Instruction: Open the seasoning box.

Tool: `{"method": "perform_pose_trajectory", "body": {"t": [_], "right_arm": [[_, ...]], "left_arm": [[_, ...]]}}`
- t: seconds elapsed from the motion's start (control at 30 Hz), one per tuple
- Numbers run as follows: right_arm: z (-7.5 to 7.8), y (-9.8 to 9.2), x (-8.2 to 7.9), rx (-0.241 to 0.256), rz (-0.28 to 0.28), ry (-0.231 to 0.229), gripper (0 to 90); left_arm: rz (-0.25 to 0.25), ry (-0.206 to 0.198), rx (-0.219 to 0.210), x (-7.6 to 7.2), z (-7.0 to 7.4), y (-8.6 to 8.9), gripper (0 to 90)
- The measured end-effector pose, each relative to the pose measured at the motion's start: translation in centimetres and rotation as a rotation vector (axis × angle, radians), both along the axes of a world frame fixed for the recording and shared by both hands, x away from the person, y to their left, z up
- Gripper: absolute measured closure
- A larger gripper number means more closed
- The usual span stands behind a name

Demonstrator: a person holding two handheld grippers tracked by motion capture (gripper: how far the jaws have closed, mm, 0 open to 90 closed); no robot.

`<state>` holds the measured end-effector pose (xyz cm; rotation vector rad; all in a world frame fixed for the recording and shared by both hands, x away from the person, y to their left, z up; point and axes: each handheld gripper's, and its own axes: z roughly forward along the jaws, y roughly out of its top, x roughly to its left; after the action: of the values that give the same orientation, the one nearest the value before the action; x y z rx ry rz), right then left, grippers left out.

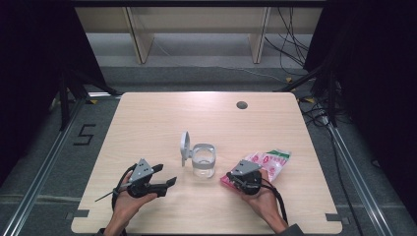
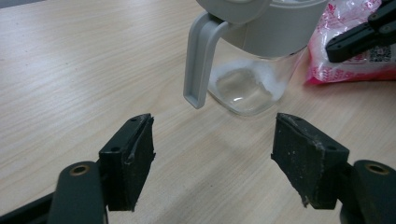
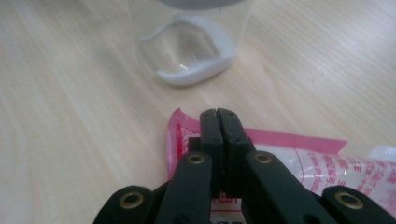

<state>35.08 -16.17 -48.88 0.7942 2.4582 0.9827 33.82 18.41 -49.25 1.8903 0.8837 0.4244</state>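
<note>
A clear jar [image 1: 203, 163] with white powder at its bottom stands at mid-table, its grey flip lid [image 1: 185, 146] swung open to the left. My left gripper [image 1: 166, 174] is open just left of the jar and holds nothing. In the left gripper view the jar [image 2: 247, 84] and its grey lid tab [image 2: 198, 60] lie just beyond the open left gripper [image 2: 212, 154]. A pink and white bag [image 1: 273, 162] lies flat to the right of the jar. My right gripper [image 3: 219, 114] is shut on the bag's pink sealed end [image 3: 285, 137], which faces the jar [image 3: 191, 51].
The light wooden table [image 1: 162, 118] has a round cable hole [image 1: 241, 104] at the back right. Black curtains stand at both sides, and cables [image 1: 295, 44] lie on the floor behind. The back half of the table is bare wood.
</note>
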Motion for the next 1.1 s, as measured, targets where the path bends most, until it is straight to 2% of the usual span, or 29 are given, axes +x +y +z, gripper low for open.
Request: {"method": "perform_pose_trajectory", "body": {"t": [0.1, 0.2, 0.27, 0.4, 0.43, 0.47, 0.5, 0.6, 0.63, 0.67, 0.7, 0.73, 0.77, 0.83, 0.87, 0.97, 1.0, 1.03, 1.07, 1.1], "right_arm": [[0.0, -0.9, -0.8, 0.013, 0.002, 0.004, 90.0], [0.2, -1.6, -1.3, 0.019, 0.008, -0.002, 90.0], [0.3, -2.1, -1.6, 0.038, -0.007, 0.008, 90.0], [0.6, -3.1, -2.0, 0.056, -0.019, 0.005, 90.0], [0.6, -3.3, -2.2, 0.066, -0.025, 0.026, 90.0], [0.6, -3.5, -2.2, 0.068, -0.019, 0.006, 90.0], [0.6, -3.6, -2.2, 0.062, -0.007, 0.008, 90.0], [0.7, -3.5, -2.6, 0.052, -0.027, 0.026, 90.0], [0.6, -3.7, -2.5, 0.048, -0.018, 0.014, 90.0], [0.7, -3.7, -2.6, 0.047, -0.023, 0.022, 90.0], [0.7, -3.9, -2.7, 0.039, -0.017, 0.007, 90.0], [0.7, -4.0, -2.8, 0.032, -0.017, 0.011, 90.0], [0.7, -4.2, -3.0, 0.035, -0.02, 0.008, 90.0], [0.8, -4.6, -3.3, 0.042, -0.025, 0.028, 90.0], [0.8, -4.8, -3.5, 0.038, -0.036, 0.027, 90.0], [0.9, -5.4, -4.0, 0.036, -0.03, 0.014, 90.0], [0.9, -5.7, -4.1, 0.044, -0.031, 0.008, 89.2], [1.0, -6.1, -4.2, 0.068, -0.049, 0.006, 84.3], [1.3, -6.5, -4.3, 0.117, -0.073, 0.027, 83.3], [1.6, -7.1, -4.2, 0.155, -0.085, 0.0, 81.5]], "left_arm": [[0.001, 0.005, 0.01, -0.1, -0.1, 0.0, 28.8], [-0.002, 0.005, 0.007, 0.0, -0.2, -0.1, 28.9], [0.003, 0.003, -0.006, -0.1, -0.2, -0.2, 28.9], [-0.004, 0.002, 0.017, 0.0, -0.1, 0.0, 28.8], [-0.006, 0.007, 0.0, 0.0, -0.2, -0.1, 28.8], [-0.006, 0.007, 0.0, -0.1, -0.2, -0.1, 28.9], [-0.005, 0.007, 0.003, 0.0, -0.2, -0.1, 28.8], [-0.005, 0.007, 0.001, -0.1, -0.2, -0.1, 28.9], [-0.003, 0.007, 0.005, -0.1, -0.1, 0.0, 28.8], [0.0, 0.005, 0.01, -0.1, -0.1, 0.0, 28.8], [-0.002, 0.005, 0.001, -0.1, -0.1, 0.0, 28.8], [-0.011, -0.008, 0.011, 0.0, 0.0, 0.1, 28.9], [-0.006, -0.007, -0.002, 0.0, -0.1, 0.0, 28.8], [0.0, 0.005, 0.003, -0.1, -0.1, 0.1, 28.8], [0.003, 0.005, -0.005, -0.1, -0.1, 0.0, 28.9], [0.005, 0.008, 0.007, -0.2, -0.1, 0.0, 28.9], [0.001, 0.009, 0.009, -0.2, -0.2, 0.0, 28.8], [-0.007, 0.007, 0.002, -0.1, -0.2, -0.1, 28.8], [-0.008, 0.007, 0.007, -0.1, -0.2, -0.1, 28.8], [-0.015, -0.005, 0.008, 0.0, -0.2, -0.1, 28.8]]}}
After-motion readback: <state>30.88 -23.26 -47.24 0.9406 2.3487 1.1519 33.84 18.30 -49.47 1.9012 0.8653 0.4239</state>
